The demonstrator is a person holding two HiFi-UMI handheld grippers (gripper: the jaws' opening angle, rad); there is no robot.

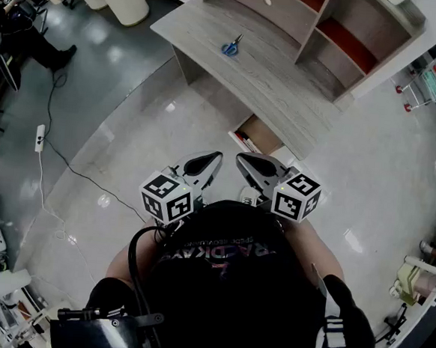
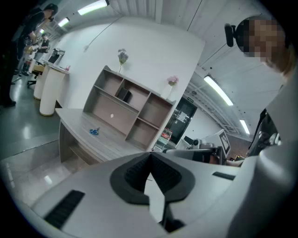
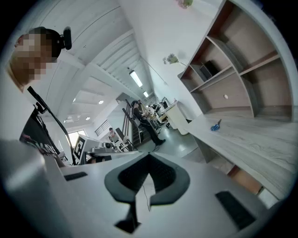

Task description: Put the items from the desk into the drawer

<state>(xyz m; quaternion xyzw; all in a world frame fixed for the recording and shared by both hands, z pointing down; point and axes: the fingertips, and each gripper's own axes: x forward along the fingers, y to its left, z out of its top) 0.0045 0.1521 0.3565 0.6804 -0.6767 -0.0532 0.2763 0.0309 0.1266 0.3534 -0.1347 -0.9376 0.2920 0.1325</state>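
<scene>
Left gripper (image 2: 150,158) and right gripper (image 3: 149,158) are seen with jaws together, nothing clamped. Scissors (image 1: 231,47) are seen well ahead on desk (image 1: 285,85). Flowers (image 2: 122,56) are shown only by gripper views.

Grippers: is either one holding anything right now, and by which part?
Nothing is held. The left gripper and right gripper are both shut, fingers tip to tip with nothing between. The blue scissors lie on the desk, untouched.

Black shirt (image 1: 226,262): upside-down print, roughly "RADIKA"; smaller line unreadable.
</scene>
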